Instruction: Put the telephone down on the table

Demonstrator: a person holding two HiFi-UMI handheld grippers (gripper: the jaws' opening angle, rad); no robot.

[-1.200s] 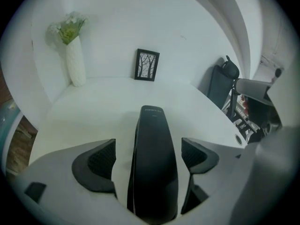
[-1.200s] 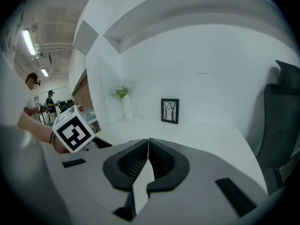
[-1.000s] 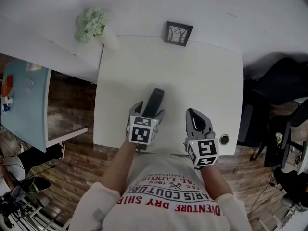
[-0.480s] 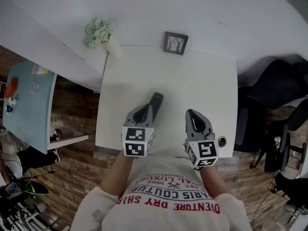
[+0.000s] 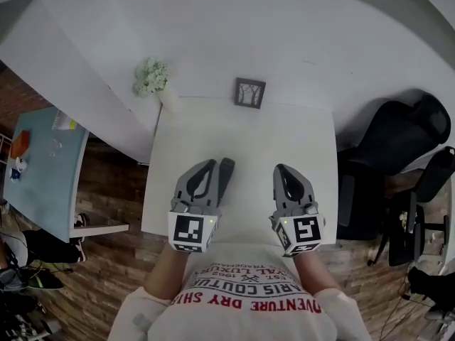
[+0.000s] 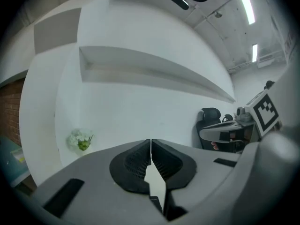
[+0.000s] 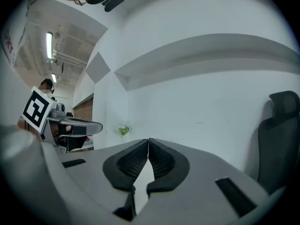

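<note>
Tongs: left tongs closed pad to pad with nothing between them; right tongs likewise closed and empty. Telephone lies on the counter, just right of the left tongs from overhead, long axis pointing away from the person.

This reads as placement done, so the step now is clearing out. I'd back both hands off upward and toward the body, with no sideways swing on the left, since that side could clip the handset. Check it sits flat and clear of the near edge before calling it done.

Unknowns:
- Telephone's near end is covered by the left tongs overhead.
- Vertical gap between them can't be judged.
- Both gripper views show only wall, flowers and chair, no counter.

Picture frame stands at the far edge, well apart.
</note>
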